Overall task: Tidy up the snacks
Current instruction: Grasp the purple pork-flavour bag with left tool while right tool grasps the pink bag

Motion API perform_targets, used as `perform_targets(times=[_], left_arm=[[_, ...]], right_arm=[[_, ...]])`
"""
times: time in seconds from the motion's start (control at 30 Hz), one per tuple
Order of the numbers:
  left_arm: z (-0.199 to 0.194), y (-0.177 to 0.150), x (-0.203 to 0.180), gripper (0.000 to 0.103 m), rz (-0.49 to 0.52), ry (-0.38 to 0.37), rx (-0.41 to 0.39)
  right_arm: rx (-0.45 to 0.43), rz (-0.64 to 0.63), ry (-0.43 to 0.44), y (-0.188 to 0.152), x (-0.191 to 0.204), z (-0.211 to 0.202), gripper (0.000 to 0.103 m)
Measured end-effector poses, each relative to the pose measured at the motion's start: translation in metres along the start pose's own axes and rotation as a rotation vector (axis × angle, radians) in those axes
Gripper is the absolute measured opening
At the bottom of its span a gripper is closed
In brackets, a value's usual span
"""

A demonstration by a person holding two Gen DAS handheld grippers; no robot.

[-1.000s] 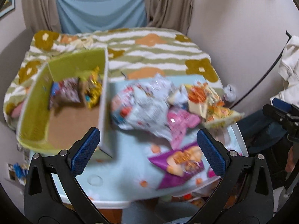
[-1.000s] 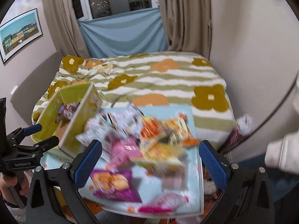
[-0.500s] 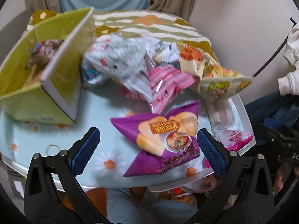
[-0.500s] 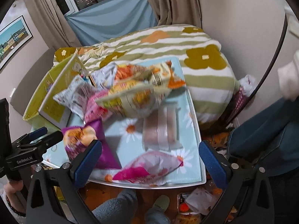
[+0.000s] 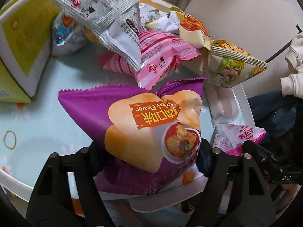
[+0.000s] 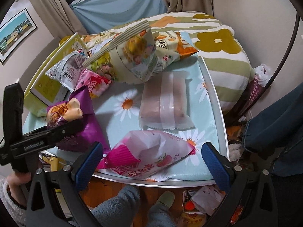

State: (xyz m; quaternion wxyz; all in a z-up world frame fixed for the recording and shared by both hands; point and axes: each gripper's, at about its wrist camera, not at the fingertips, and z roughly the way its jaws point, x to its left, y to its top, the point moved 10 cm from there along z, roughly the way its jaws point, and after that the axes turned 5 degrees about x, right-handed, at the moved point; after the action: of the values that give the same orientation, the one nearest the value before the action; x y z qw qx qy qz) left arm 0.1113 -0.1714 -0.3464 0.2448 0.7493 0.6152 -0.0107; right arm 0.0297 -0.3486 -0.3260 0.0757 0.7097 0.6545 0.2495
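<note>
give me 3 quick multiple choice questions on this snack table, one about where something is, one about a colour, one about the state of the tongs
1. Where does the yellow-green box stand?
A. At the table's left side, beside the snack pile
B. On the floor
C. On top of the purple bag

2. What colour is the bag marked "Pork Flavor"?
A. Green
B. Purple
C. Black

3. How do the right tongs stand?
A. Shut on the clear-wrapped pack
B. Open, either side of the pink-and-white bag
C. Out of view

Answers:
1 A: the left wrist view shows the box on the table left of the heaped bags.
2 B: its wrapper is purple with an orange label.
3 B: both blue pads sit wide apart, with the bag lying between them, not squeezed. The clear-wrapped pack lies untouched farther back.
</note>
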Motion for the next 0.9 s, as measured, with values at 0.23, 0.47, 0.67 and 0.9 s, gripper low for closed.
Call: perform_targets(times=[0.23, 0.47, 0.67, 0.9], left_arm=[[-0.002, -0.003, -0.006, 0.063, 0.029, 0.033, 0.012], [-0.013, -0.003, -0.006, 0.063, 0.056, 0.059, 0.002], [-0.022, -0.002, -0.003, 0.063, 0.074, 0.079, 0.0], [-0.025, -0.003, -0.001, 0.063, 0.082, 0.086, -0.002]], right_arm=[[-0.004, -0.015, 0.025, -0.002, -0.001, 0.003, 0.103], [0.02, -0.012, 0.057, -0.002, 0.003, 0.014, 0.103], [0.036, -0.059, 0.036, -0.004, 0.014, 0.026, 0.103], [0.052, -0.067, 0.0, -0.004, 0.014, 0.033, 0.103]])
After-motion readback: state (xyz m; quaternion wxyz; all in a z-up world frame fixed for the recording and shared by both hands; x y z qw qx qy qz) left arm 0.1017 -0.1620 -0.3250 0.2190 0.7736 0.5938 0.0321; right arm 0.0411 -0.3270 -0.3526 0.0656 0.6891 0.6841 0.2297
